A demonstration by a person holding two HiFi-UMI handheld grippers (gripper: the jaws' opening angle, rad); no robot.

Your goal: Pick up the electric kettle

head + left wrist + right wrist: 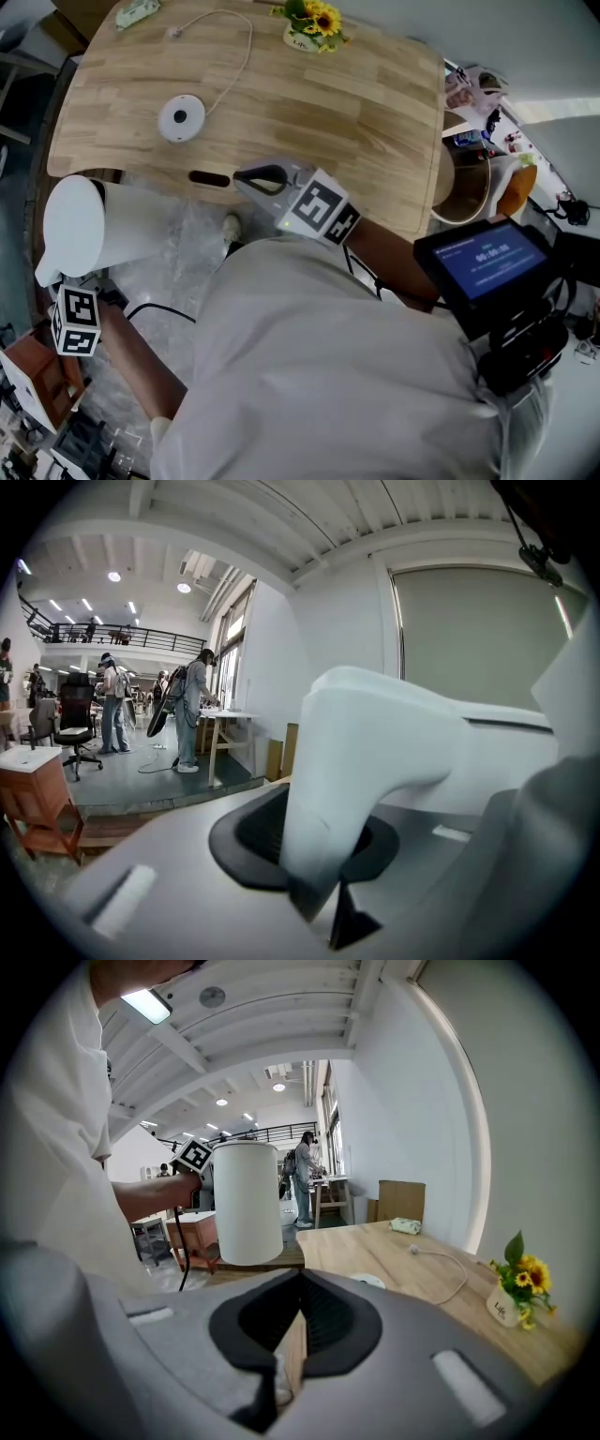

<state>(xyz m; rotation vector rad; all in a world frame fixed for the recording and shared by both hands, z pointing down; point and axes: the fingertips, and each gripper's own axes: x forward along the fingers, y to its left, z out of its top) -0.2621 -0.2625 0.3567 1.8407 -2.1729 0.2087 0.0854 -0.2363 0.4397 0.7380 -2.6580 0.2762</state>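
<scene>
The electric kettle (80, 230), a plain white cylinder, is off the table (375, 122) and in the air at the lower left of the head view, past the wooden top's edge and above the floor. The left gripper (314, 892) has its jaws clamped on the kettle's white handle, which fills the middle of the left gripper view and passes down between the dark pads. In the right gripper view the kettle stands upright in the upper left centre, clear of the table's edge, with a bare forearm behind it. The right gripper (255, 176) sits at the centre of the head view with its tips over the table's near edge; its jaws are pressed together with nothing between them. The round white base (181, 119) lies on the table towards the upper left, well apart from the kettle, and its cord (239, 56) curves away towards the top of the frame. A small pot of sunflowers (312, 28) stands at the table's far edge.
</scene>
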